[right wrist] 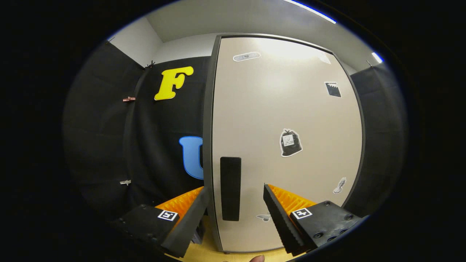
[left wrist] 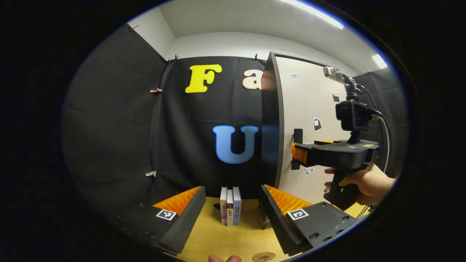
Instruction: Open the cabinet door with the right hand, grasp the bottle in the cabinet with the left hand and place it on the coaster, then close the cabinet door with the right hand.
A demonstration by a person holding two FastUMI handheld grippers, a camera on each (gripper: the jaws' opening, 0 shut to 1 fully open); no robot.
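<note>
Left gripper view
- Left gripper [left wrist: 232, 203]: we see its two fingers spread wide apart at the bottom of the view, nothing between them; it hangs above the table.
- Table [left wrist: 218, 240]: we note a light wooden top.
- Books [left wrist: 230, 206]: we count three standing upright side by side at the back of the table, against the black wall, framed between the fingers.
- Coaster [left wrist: 264, 256]: we see a round, tan disc lying flat on the table at the lower edge, near the right-hand finger; nothing stands on it.
- Cabinet [left wrist: 271, 120]: we see its dark side panel to the right of the books.
- Cabinet door [left wrist: 309, 109]: pale, carrying small stickers; it lies flat against the cabinet front, closed.
- Door handle [left wrist: 297, 135]: a dark vertical bar near the door's left edge.
- Right gripper [left wrist: 297, 153]: we see it farther off, held by a hand [left wrist: 367, 182], its tip at the handle; we cannot tell from here how far its fingers stand apart.
- Bottle: we cannot locate it; the door hides the cabinet's interior.

Right gripper view
- Right gripper [right wrist: 235, 203]: we see its fingers spread apart, one on each side of the door handle [right wrist: 230, 189], neither pressing on it.
- Cabinet door [right wrist: 284, 109]: closed, directly ahead.
</note>
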